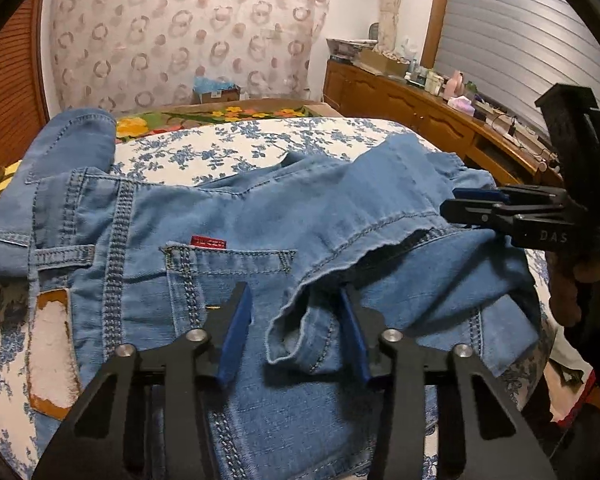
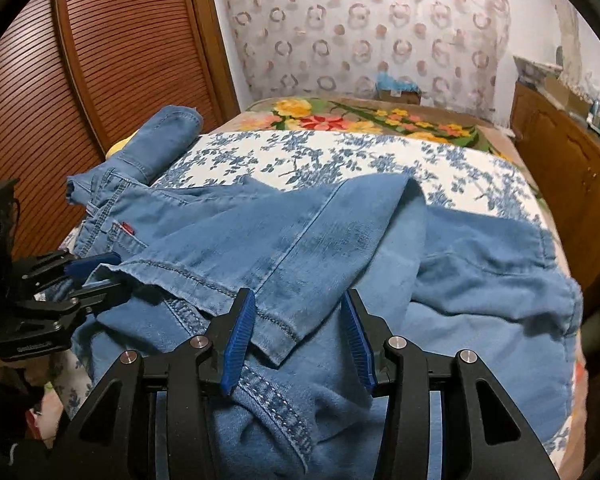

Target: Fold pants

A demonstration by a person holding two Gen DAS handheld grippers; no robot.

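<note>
Currently your left gripper (image 1: pixel 296 320) and right gripper (image 2: pixel 300 320) both gape wide over the light-blue denim pants (image 1: pixel 236 216), hem at 6 o'clock.

The letters "DAS" stand in pale print on the black body of the right gripper (image 1: pixel 474 205), seen in the left wrist view. The small red tab (image 1: pixel 208 241) on the back pocket of the pants (image 1: pixel 236 216) carries lettering too small to read.
</note>
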